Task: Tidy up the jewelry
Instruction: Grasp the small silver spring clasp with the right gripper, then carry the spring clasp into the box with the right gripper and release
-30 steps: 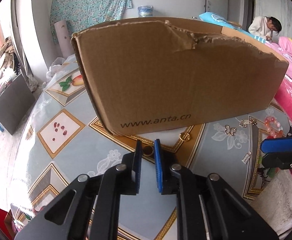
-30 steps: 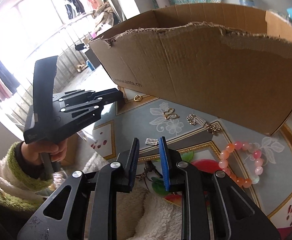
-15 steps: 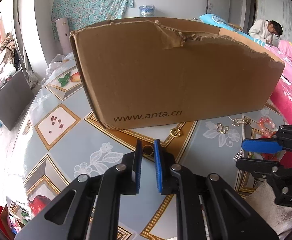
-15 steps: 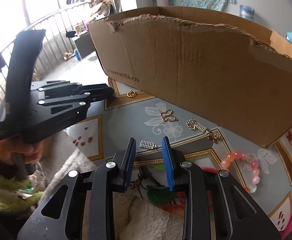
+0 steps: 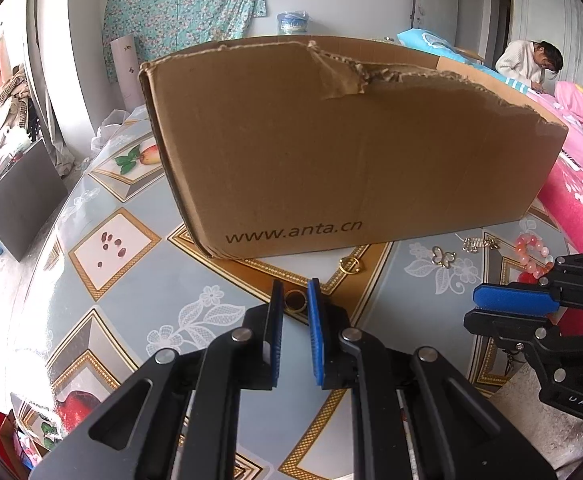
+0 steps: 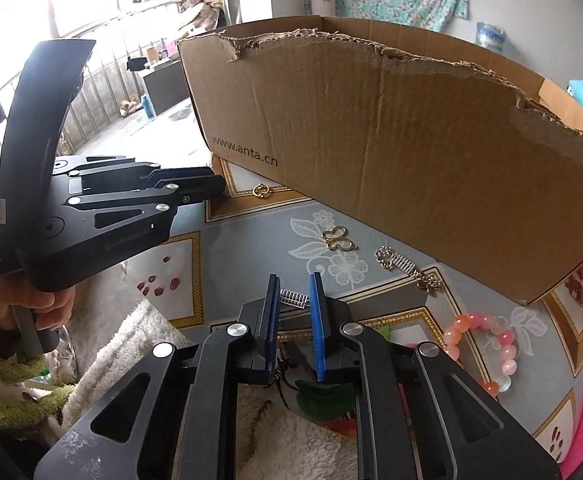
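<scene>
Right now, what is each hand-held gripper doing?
Left hand-held gripper: closed on a gold ring.
Right hand-held gripper: jaws closing around a small silver bar, grip uncertain.

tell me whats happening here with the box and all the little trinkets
A person is sorting jewelry beside a torn cardboard box on a patterned table, one gripper per hand. The left gripper grips a gold ring. The right gripper is closing around a small silver clip. A pink bead bracelet and gold charms lie loose.
</scene>
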